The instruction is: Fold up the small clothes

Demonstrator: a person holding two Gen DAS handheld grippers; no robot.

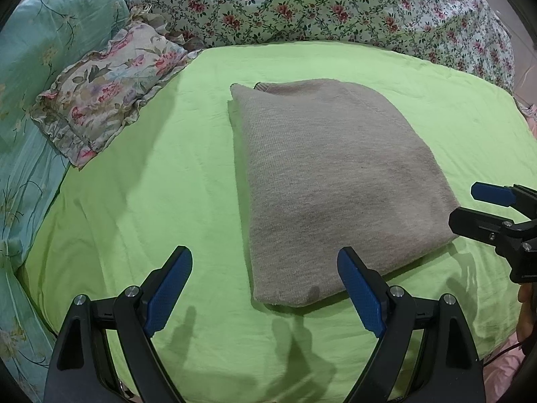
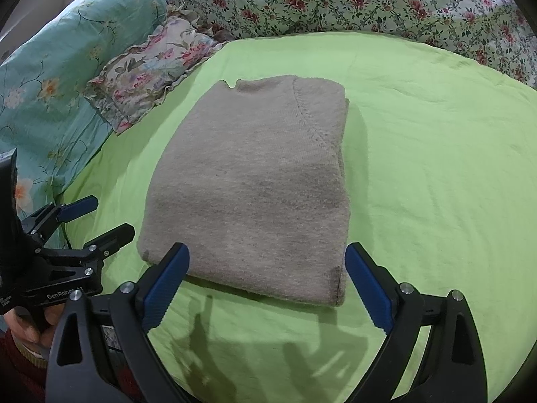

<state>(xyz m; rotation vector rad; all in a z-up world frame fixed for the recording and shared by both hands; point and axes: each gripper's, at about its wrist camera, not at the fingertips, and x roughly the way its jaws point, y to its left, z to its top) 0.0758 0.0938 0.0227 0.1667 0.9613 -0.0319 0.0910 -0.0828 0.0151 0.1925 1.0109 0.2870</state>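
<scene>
A grey knit sweater (image 1: 335, 181) lies folded into a thick rectangle on the green sheet (image 1: 151, 184). It also shows in the right wrist view (image 2: 255, 184), neckline at the far end. My left gripper (image 1: 265, 288) is open and empty, held above the sheet just in front of the sweater's near left corner. My right gripper (image 2: 266, 285) is open and empty, its jaws spread across the sweater's near edge. The right gripper also shows at the right edge of the left wrist view (image 1: 470, 206), and the left gripper at the left of the right wrist view (image 2: 107, 216).
A ruffled floral pillow (image 1: 107, 90) lies at the far left of the sheet. A flowered quilt (image 1: 319, 3) is bunched along the far side. A teal floral blanket (image 1: 30, 100) runs along the left. The green sheet (image 2: 436, 168) spreads right of the sweater.
</scene>
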